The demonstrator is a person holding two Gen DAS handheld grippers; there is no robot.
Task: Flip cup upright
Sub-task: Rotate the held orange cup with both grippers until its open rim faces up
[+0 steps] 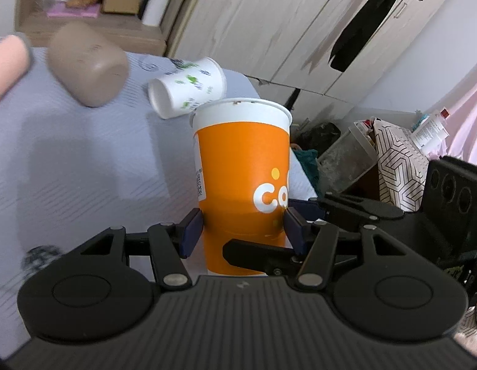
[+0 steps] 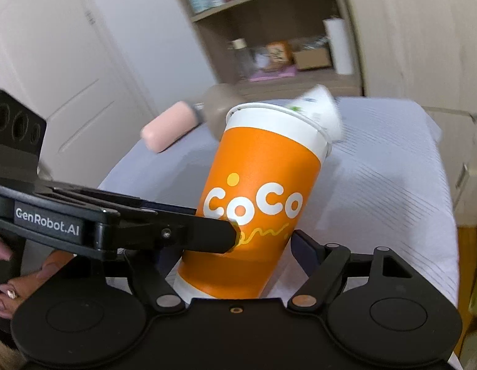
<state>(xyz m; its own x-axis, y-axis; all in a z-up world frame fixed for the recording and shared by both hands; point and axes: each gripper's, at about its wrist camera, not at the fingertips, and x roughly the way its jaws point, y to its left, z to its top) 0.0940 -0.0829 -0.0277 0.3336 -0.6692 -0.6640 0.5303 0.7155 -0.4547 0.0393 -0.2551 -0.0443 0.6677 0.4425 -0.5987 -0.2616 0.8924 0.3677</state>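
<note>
An orange paper cup (image 1: 241, 178) with white "CoCo" lettering stands rim up on the grey-lilac table. My left gripper (image 1: 243, 231) has a blue pad on each side of its lower body and is shut on it. In the right wrist view the same cup (image 2: 257, 191) leans a little to the right. My right gripper (image 2: 238, 256) also straddles its base with its pads at the cup's sides. The left gripper's finger (image 2: 177, 234) crosses in front of the cup there.
A white cup with green print (image 1: 189, 88) lies on its side behind the orange cup. A brown container (image 1: 87, 64) and a pink one (image 2: 167, 126) lie further back. The table's right edge (image 1: 303, 178) is close. A shelf (image 2: 269, 46) and wardrobe stand behind.
</note>
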